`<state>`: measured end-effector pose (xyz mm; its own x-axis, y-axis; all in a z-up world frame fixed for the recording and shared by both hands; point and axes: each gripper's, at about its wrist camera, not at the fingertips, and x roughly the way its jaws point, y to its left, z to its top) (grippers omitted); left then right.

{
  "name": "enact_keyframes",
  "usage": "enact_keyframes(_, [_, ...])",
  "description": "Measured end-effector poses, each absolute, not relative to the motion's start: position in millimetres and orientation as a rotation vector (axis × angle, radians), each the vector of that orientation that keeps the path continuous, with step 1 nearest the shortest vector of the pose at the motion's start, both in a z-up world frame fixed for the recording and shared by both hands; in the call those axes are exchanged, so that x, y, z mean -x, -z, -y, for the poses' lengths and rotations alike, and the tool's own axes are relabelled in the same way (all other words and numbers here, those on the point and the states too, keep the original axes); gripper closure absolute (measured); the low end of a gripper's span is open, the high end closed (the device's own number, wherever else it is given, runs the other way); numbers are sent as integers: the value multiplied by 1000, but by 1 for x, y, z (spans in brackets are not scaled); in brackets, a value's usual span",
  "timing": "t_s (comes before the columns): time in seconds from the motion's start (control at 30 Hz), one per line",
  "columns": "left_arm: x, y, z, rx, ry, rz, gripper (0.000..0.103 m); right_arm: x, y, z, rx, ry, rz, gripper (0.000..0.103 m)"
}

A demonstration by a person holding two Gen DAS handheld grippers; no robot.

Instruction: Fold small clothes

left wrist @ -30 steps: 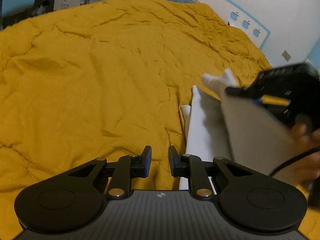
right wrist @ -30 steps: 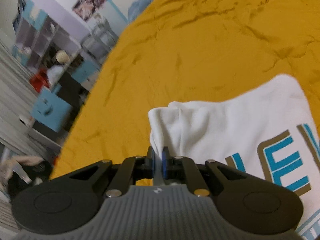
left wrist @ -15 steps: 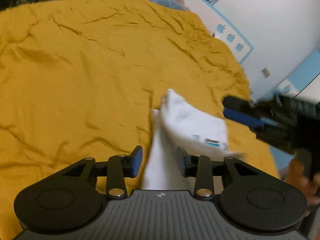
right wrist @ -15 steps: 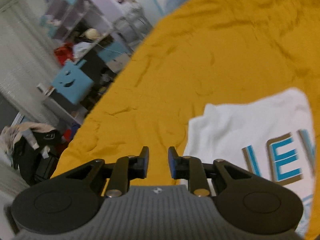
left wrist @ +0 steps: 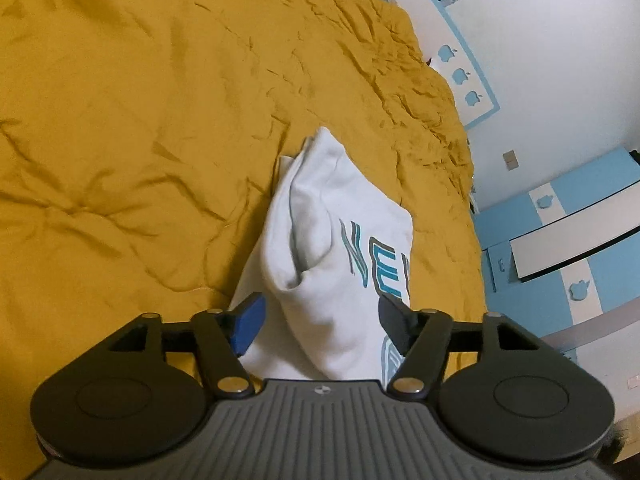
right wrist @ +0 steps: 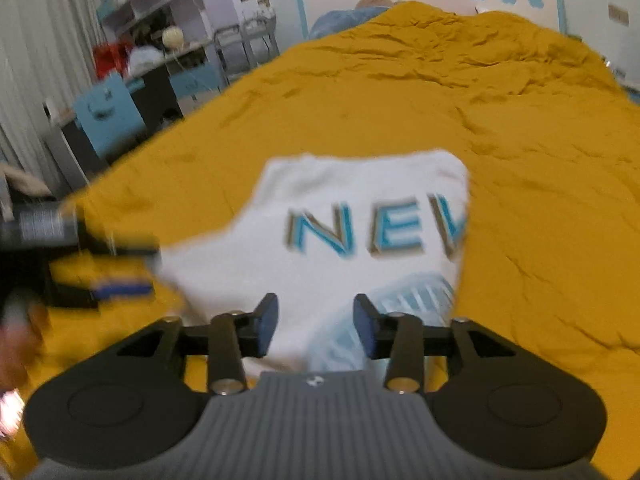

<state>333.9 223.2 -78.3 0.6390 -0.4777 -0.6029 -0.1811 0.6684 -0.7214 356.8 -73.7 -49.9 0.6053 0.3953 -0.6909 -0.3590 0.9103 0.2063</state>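
Note:
A small white shirt (left wrist: 332, 264) with blue and tan letters lies folded on the yellow bedspread (left wrist: 140, 128). It also shows in the right wrist view (right wrist: 352, 224), where the letters read "NEW". My left gripper (left wrist: 320, 320) is open and empty, just above the shirt's near end. My right gripper (right wrist: 316, 324) is open and empty over the shirt's near edge. The left gripper (right wrist: 112, 276) shows blurred at the left of the right wrist view, beside the shirt's corner.
The bedspread (right wrist: 540, 160) is wrinkled and wide around the shirt. A white wall with blue apple stickers (left wrist: 460, 76) and a blue cabinet (left wrist: 560, 248) stand right of the bed. Shelves and a cluttered desk (right wrist: 152, 52) stand beyond the bed's left side.
My right gripper let go of the shirt's edge, opened and drew back. My left gripper opened wider and turned toward the shirt. The lifted part of the shirt now lies folded over.

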Motion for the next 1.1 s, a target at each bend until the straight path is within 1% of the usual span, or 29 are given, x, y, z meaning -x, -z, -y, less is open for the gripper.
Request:
enact_keyframes(0.03, [-339,81,-219,824,182,-893,27,-352,58,75,-23,-428,-815,54])
enact_keyframes(0.07, [-342,83,-215,799,168,-907,31,-347,66,74,7,-420,-817,51])
enact_keyframes(0.1, [-348,86,-210,769,154,-933,39,-342,73,72,39,-413,-811,46])
enact_keyframes(0.13, [-350,86,-208,751,147,-945,60,-339,80,68,73,-409,-796,42])
enact_keyframes(0.17, [-352,85,-205,744,147,-941,76,-337,83,65,99,-403,-783,39])
enact_keyframes(0.2, [-352,81,-203,752,160,-933,79,-337,87,60,125,-400,-774,35])
enact_keyframes(0.23, [-349,76,-202,764,178,-911,86,-340,90,56,146,-405,-770,33])
enact_keyframes(0.33, [-344,54,-198,762,210,-853,91,-344,97,38,222,-424,-737,27])
enact_keyframes(0.4, [-343,42,-195,748,218,-834,95,-348,101,25,283,-399,-714,27])
enact_keyframes(0.47, [-342,36,-196,737,218,-819,97,-353,108,19,335,-359,-707,33])
enact_keyframes(0.53, [-342,35,-201,733,210,-817,98,-357,115,30,337,-295,-730,60])
enact_keyframes(0.6, [-343,42,-206,736,200,-840,98,-358,117,51,295,-270,-741,67])
enact_keyframes(0.73, [-336,50,-211,720,187,-868,99,-349,108,100,115,-271,-747,91])
enact_keyframes(0.77, [-334,50,-212,721,189,-864,99,-347,104,107,83,-273,-756,95])
enact_keyframes(0.8, [-332,48,-212,710,188,-862,99,-345,99,113,38,-276,-763,102])
enact_keyframes(0.93, [-333,57,-203,584,146,-931,99,-337,89,119,24,-290,-763,103])
enact_keyframes(1.03, [-334,79,-197,535,101,-1001,99,-335,108,121,-28,-286,-839,103])
enact_keyframes(1.1, [-330,91,-196,525,82,-1018,99,-332,116,121,-37,-270,-858,103])
